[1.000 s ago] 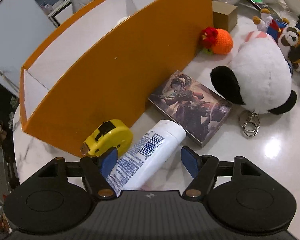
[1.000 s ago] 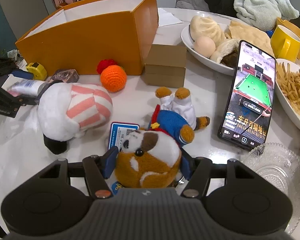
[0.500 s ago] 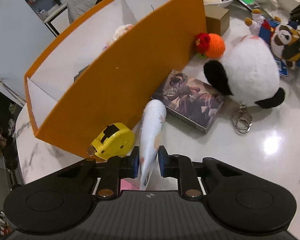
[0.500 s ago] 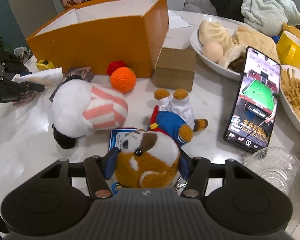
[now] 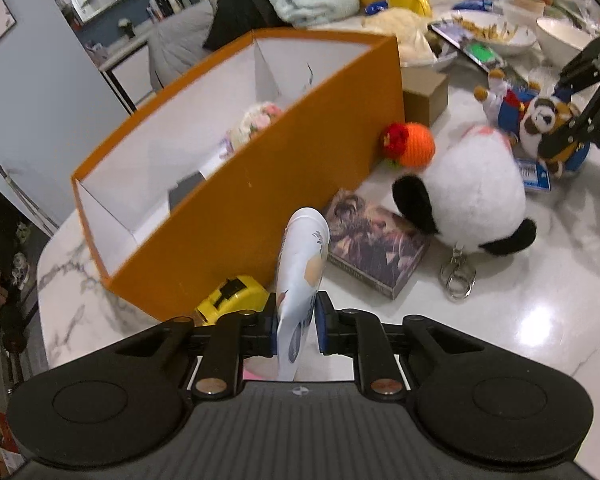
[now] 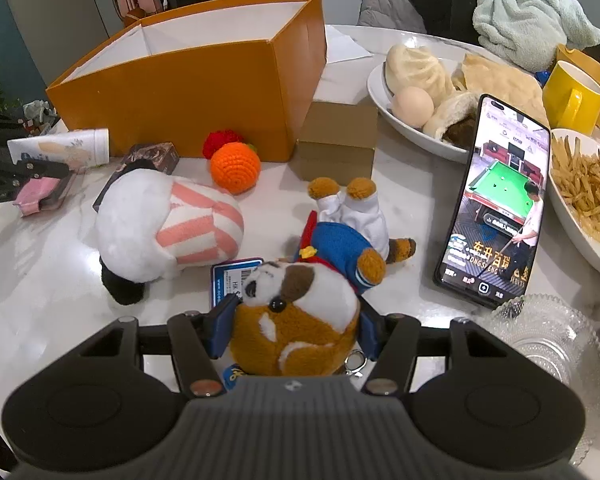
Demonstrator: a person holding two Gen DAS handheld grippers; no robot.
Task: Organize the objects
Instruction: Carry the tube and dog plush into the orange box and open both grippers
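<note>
Pinching white tube (image 5: pixel 302 264) between left fingers (image 5: pixel 271 322) | plush dog (image 6: pixel 296 320) between right fingers (image 6: pixel 220 324)

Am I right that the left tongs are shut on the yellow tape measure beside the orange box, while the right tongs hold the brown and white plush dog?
Not quite. The left wrist view shows the left tongs shut on the white tube; the yellow tape measure lies untouched beside the orange box. The rest stands: the right tongs hold the brown and white plush dog.
</note>
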